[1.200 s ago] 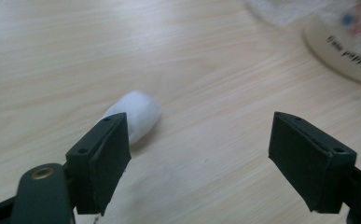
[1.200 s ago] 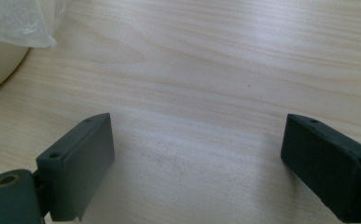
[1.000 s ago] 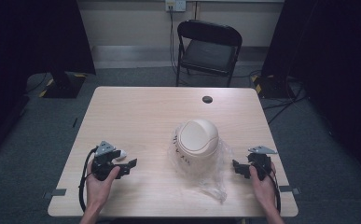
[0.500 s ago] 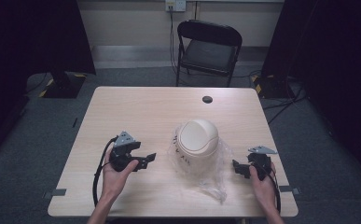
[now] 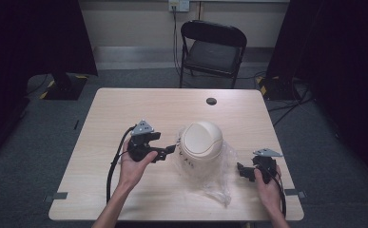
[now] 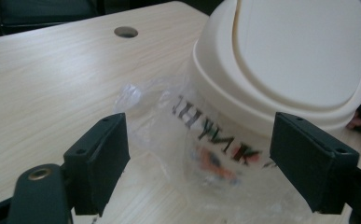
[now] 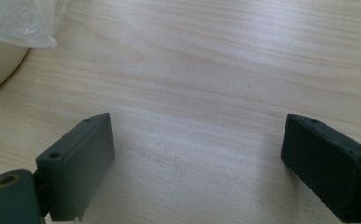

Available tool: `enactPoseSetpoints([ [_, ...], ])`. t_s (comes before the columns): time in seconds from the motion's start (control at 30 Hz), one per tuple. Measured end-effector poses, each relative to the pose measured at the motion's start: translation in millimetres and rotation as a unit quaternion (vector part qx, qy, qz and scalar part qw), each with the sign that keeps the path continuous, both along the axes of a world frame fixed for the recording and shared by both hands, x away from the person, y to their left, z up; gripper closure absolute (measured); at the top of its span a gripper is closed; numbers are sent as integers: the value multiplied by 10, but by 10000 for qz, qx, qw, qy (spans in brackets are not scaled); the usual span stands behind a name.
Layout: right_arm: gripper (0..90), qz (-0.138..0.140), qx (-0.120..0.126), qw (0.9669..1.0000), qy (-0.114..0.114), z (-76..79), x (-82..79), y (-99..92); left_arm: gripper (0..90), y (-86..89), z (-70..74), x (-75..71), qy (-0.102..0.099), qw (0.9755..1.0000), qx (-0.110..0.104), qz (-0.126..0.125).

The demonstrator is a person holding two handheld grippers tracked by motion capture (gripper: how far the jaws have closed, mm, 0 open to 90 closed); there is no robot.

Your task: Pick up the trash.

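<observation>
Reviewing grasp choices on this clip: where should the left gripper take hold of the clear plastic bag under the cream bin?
Probably the loose crumpled edge of the clear plastic bag that sticks out on the table beside the cream swing-lid bin. Come from the person's left, where the open left gripper already faces it. The film is free there, whereas the bin's domed lid is too wide and smooth to pinch.
</observation>
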State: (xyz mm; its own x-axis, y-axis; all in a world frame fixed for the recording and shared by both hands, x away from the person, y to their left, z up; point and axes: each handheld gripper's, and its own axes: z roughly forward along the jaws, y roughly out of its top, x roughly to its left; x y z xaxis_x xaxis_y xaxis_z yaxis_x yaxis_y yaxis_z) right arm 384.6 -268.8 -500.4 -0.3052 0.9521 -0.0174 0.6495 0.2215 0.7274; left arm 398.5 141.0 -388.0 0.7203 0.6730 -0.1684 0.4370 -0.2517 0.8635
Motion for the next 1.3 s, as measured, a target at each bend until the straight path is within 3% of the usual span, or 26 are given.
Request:
enactPoseSetpoints([
  [0.17, 89, -1, 3, 10000, 2, 0, 0, 0, 189, -82, 124, 53, -112, 9999, -60, -50],
  [0.3, 89, 1, 0, 10000, 0, 0, 0, 0, 184, -245, 191, 152, -154, 9996, 103, -233],
  [0.37, 89, 0, 0, 10000, 0, 0, 0, 0, 184, -309, 166, 187, -167, 9995, 84, -247],
  [0.47, 89, 1, 0, 10000, 0, 0, 0, 0, 185, -383, 113, 240, -131, 9991, 280, -277],
  [0.57, 89, -1, 2, 10000, 2, 0, 0, 0, 185, -412, 72, 288, -87, 9991, 318, -277],
  [0.87, 89, 1, 0, 10000, 0, 0, 0, 0, 167, -525, 13, 397, 46, 9970, 702, -336],
  [0.97, 89, -1, 2, 10000, 2, 0, 0, 0, 167, -535, 7, 412, 77, 9974, 649, -300],
  [1.1, 89, -10, -1, 10000, -8, -1, -1, 1, 165, -598, 8, 462, 23, 9953, 921, -286],
  [1.23, 89, -8, 1, 10000, -2, 0, -1, 1, 175, -612, -24, 516, 61, 9957, 894, -254],
  [1.3, 90, -8, 1, 10000, -3, 0, -2, 1, 156, -662, -105, 547, 298, 9961, 762, -318],
])
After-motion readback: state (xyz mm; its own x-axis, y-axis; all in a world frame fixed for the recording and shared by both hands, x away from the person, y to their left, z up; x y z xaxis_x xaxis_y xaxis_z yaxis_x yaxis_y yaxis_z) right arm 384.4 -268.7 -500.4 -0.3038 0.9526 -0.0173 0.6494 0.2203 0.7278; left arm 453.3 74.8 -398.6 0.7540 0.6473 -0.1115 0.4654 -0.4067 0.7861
